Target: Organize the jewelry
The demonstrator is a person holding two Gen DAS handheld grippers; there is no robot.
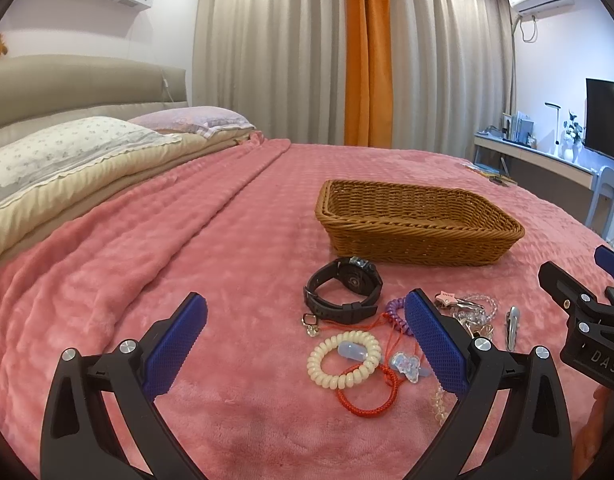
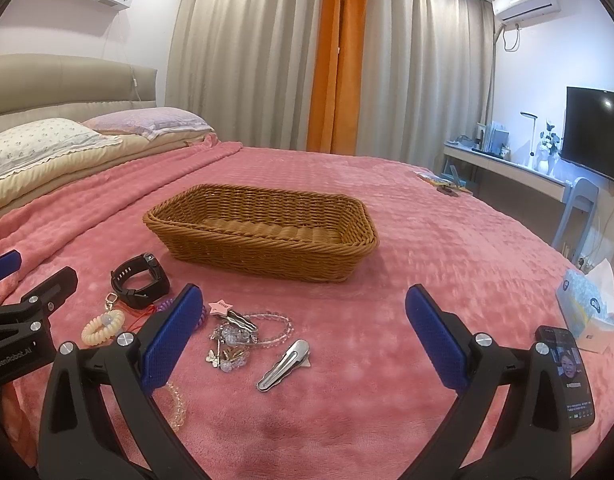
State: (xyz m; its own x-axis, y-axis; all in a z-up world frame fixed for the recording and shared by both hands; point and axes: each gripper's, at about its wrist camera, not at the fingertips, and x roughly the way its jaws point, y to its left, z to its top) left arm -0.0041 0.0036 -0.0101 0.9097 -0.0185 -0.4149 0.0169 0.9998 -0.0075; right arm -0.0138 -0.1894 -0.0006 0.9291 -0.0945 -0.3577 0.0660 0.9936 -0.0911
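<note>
A brown wicker basket [image 1: 417, 226] [image 2: 263, 232] stands empty on the pink blanket. In front of it lies a pile of jewelry: a black watch [image 1: 343, 290] [image 2: 141, 280], a cream coil bracelet [image 1: 344, 358] [image 2: 103, 327], a red cord bracelet [image 1: 367, 392], a purple coil [image 1: 399, 314], a clear bead bracelet with small clips [image 2: 247, 330] and a silver hair clip [image 2: 283, 364] [image 1: 512, 326]. My left gripper [image 1: 307, 340] is open above the cream bracelet. My right gripper [image 2: 303, 336] is open above the silver clip. Neither holds anything.
A phone [image 2: 569, 376] and a tissue box [image 2: 591, 300] lie at the bed's right edge. Pillows [image 1: 67, 148] sit at the far left by the headboard. A desk [image 2: 507, 168], a chair [image 2: 575, 216] and a TV [image 2: 595, 132] stand beyond the bed at the right.
</note>
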